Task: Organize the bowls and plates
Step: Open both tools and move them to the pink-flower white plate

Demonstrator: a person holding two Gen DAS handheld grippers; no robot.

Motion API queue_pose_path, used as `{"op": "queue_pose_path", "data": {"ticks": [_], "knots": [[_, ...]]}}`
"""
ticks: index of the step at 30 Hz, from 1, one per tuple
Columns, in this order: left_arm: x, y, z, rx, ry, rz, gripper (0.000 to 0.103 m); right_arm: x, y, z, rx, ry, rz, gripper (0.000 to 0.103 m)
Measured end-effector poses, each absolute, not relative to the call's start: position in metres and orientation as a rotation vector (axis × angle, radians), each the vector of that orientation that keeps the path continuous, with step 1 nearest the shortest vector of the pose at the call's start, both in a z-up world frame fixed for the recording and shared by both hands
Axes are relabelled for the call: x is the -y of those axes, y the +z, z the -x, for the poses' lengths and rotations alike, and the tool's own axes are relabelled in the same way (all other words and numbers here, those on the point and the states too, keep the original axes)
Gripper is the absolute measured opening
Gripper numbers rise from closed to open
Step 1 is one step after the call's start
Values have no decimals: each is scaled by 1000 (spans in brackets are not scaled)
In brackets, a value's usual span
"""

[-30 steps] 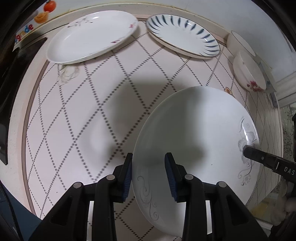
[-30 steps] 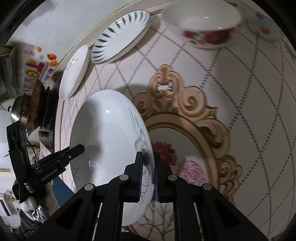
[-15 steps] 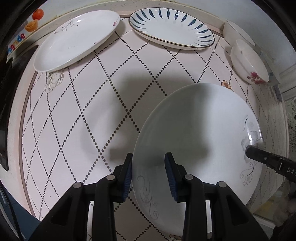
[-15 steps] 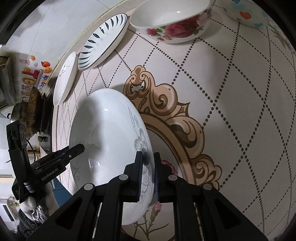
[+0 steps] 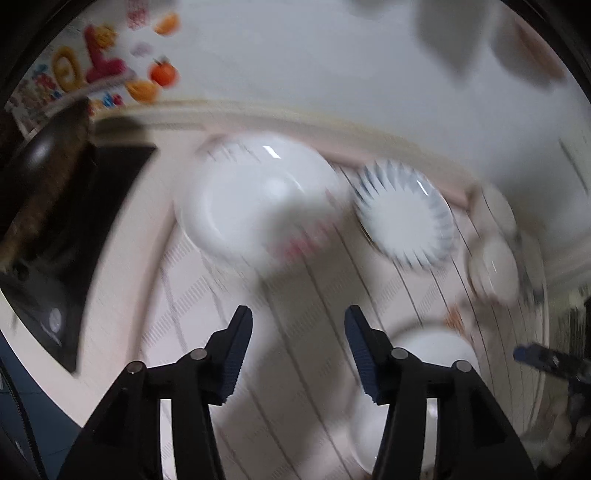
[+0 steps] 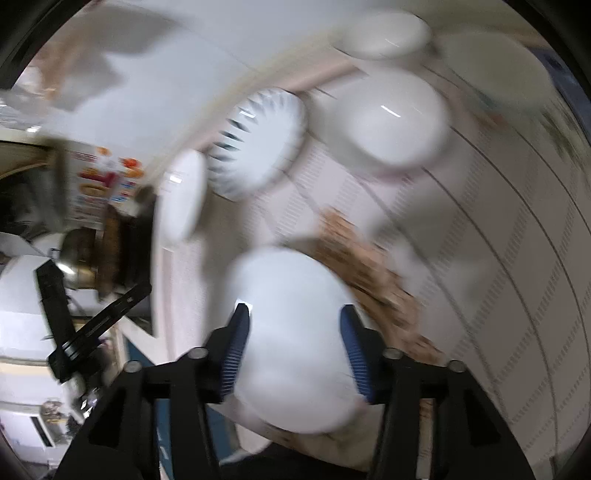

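Observation:
Both views are motion-blurred. My left gripper is open and empty above the patterned table. A white plate lies on the table under its right finger; in the right wrist view the plate lies below my open right gripper, which is raised off it. At the back lie a white plate, a blue-striped plate and a floral bowl. In the right wrist view the striped plate, the far white plate and the bowl also show.
A dark stove top sits at the left beside a wall with fruit stickers. More bowls stand at the back in the right wrist view. The right gripper's finger shows at the right edge.
Both grippers have opened and let go of the white plate, which now lies on the table. Both have pulled up and back fast, blurring the views.

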State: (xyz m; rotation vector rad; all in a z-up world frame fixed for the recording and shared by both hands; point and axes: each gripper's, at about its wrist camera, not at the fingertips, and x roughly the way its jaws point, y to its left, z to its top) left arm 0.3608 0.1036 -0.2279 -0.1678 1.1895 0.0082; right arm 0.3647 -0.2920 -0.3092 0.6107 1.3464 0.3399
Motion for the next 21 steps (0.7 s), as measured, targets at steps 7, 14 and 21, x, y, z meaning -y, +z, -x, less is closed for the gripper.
{"op": "queue_pose_path", "data": {"ticks": [7,14,21], "knots": [[-179,-262,-452,-1249,49,171,50,180,-307,-452,-1300,452,-658,60],[-209,-307,-510,-1321,-5,95,50,100,-362,-525,-1336,360,-725,60],[-211,-340,-536,-1375,-66,74,50,78,-400,-555,-1363,275,-726,34]]}}
